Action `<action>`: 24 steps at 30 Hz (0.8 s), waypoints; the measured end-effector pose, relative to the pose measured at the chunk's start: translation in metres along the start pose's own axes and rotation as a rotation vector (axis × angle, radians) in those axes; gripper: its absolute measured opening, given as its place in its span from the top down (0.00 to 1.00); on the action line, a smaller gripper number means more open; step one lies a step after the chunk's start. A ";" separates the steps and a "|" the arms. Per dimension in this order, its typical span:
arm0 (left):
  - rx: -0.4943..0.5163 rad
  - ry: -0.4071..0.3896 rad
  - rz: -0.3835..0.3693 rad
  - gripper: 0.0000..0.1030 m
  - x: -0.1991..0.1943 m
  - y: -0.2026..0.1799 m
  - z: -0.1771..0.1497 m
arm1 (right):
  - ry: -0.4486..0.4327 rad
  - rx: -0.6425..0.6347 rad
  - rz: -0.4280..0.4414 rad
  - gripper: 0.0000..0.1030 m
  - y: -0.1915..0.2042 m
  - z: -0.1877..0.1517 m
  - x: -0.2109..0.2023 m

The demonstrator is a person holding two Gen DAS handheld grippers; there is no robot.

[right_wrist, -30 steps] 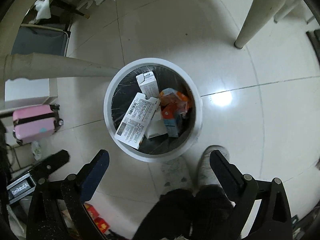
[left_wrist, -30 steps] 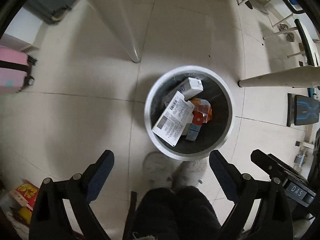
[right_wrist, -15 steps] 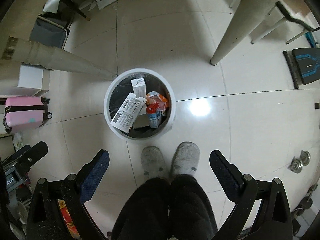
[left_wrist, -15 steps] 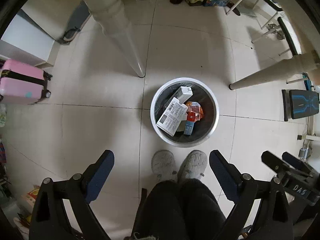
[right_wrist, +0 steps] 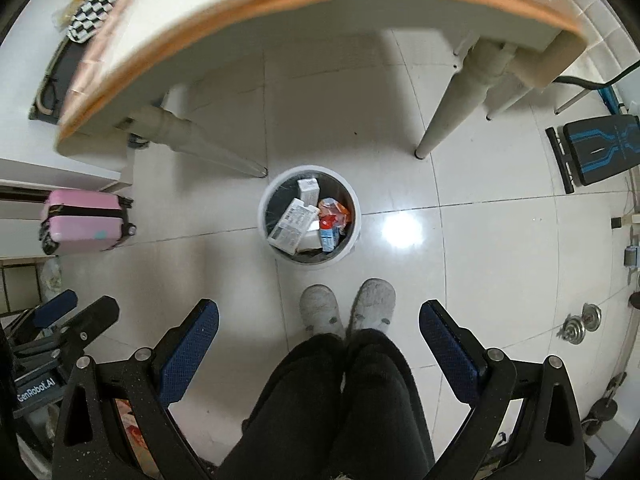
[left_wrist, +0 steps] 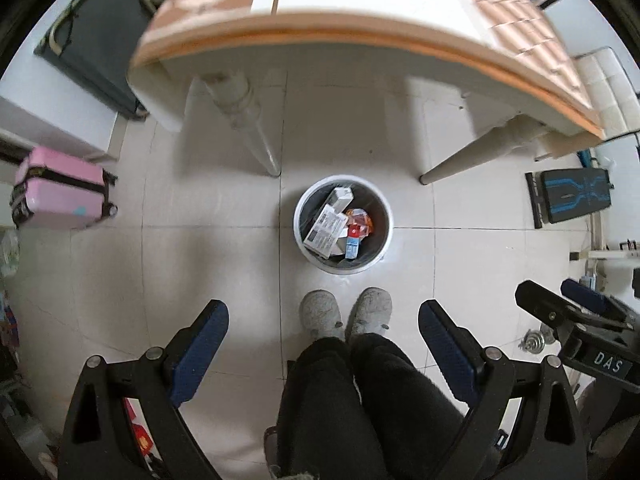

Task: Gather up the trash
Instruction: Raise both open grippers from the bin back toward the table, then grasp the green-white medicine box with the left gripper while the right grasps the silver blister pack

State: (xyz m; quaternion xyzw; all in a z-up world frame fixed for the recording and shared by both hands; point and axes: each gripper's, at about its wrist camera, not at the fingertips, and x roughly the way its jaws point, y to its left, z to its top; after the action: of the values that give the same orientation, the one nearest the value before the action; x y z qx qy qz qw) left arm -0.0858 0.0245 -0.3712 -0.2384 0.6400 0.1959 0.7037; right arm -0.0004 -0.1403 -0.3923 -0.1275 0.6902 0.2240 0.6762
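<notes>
A round white trash bin [left_wrist: 301, 236] with a dark liner stands on the tiled floor below me, also in the right wrist view [right_wrist: 265, 216]. It holds white cartons [left_wrist: 325, 230], an orange wrapper [left_wrist: 360, 218] and a small blue box [right_wrist: 328, 239]. My left gripper [left_wrist: 323, 322] is open and empty, high above the floor. My right gripper [right_wrist: 319, 322] is open and empty at about the same height. The right gripper also shows at the lower right of the left wrist view [left_wrist: 576, 320].
A wooden-edged table [left_wrist: 360, 32] with pale legs [left_wrist: 256, 136] fills the top of both views. The person's slippered feet [left_wrist: 344, 312] stand just before the bin. A pink suitcase [left_wrist: 60, 188] is at left, a black and blue bench [left_wrist: 572, 196] at right.
Both grippers have risen well away from the bin, which now looks much smaller. The table edge has come into view at the top. Both stay open.
</notes>
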 end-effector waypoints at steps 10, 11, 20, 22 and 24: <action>-0.033 -0.114 0.011 0.06 -0.067 0.001 0.046 | -0.104 0.037 0.055 0.01 0.011 0.029 -0.102; -0.044 -0.126 0.017 0.06 -0.071 0.000 0.054 | -0.112 0.047 0.063 0.02 0.011 0.038 -0.107; -0.083 -0.241 0.104 0.06 -0.092 -0.022 0.197 | -0.151 0.068 0.071 0.01 -0.007 0.182 -0.130; -0.041 -0.267 0.106 0.06 -0.088 -0.035 0.234 | -0.155 0.061 0.055 0.01 -0.017 0.232 -0.130; 0.035 -0.279 0.154 0.06 -0.078 -0.052 0.284 | -0.155 0.057 0.055 0.02 -0.027 0.277 -0.126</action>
State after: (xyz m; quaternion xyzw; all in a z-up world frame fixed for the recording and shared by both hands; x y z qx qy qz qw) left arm 0.1652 0.1510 -0.2698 -0.1470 0.5558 0.2693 0.7726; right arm 0.2619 -0.0466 -0.2676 -0.0712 0.6451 0.2320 0.7245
